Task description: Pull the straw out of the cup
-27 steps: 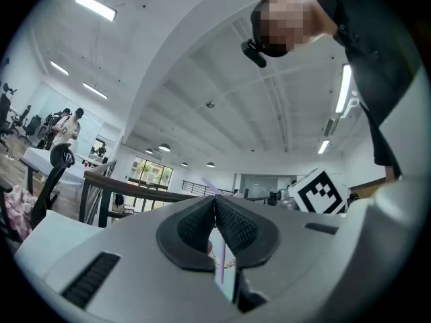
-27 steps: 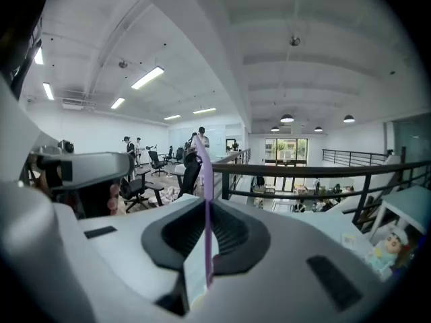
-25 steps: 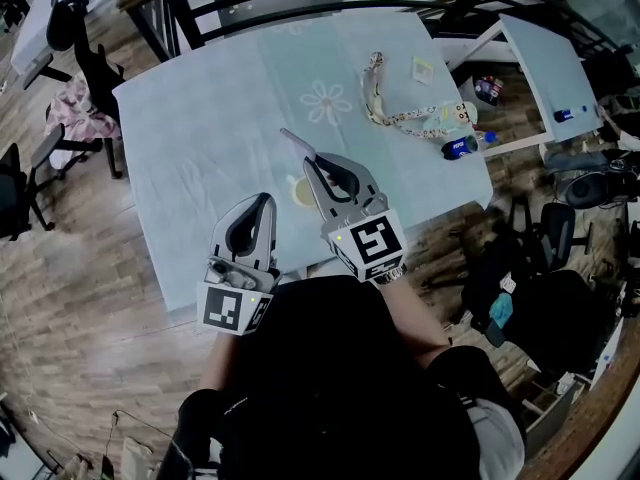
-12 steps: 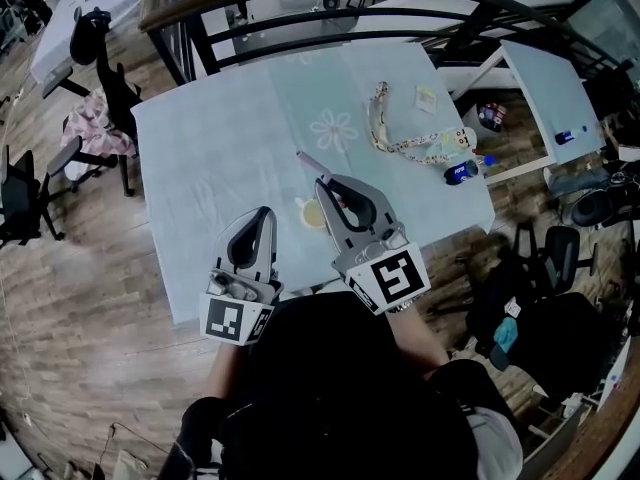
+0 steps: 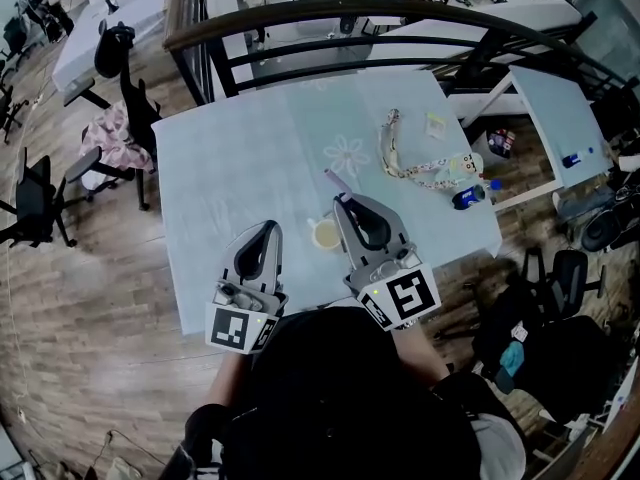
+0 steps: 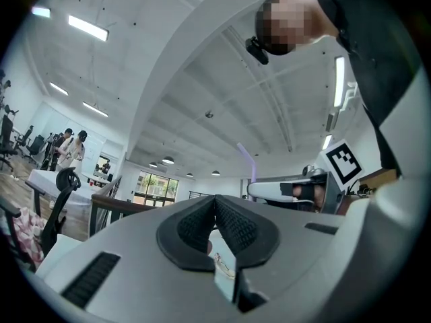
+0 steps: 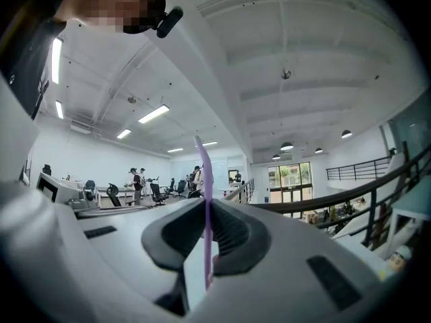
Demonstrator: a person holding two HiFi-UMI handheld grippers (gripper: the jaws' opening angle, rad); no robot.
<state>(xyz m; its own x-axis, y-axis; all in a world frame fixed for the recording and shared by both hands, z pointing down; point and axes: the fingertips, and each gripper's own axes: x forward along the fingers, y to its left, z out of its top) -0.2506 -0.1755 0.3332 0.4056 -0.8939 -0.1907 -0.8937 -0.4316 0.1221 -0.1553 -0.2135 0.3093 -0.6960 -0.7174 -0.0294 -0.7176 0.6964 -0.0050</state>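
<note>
One purple straw [image 7: 203, 167] stands pinched between the pads of the right gripper [image 7: 206, 214], seemingly clear of the cup [image 5: 325, 234] on the table [image 5: 230, 168]. The left gripper [image 6: 215, 204] is pressed together, empty. We judge the straw light, slick and crushable: hold mid-length, gently.

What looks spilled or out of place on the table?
Nothing spilled. The cup stands upright; the right gripper holds the straw. Only the bottle looks odd: it lies on its side at the table's right edge, beside the lanyard.
</note>
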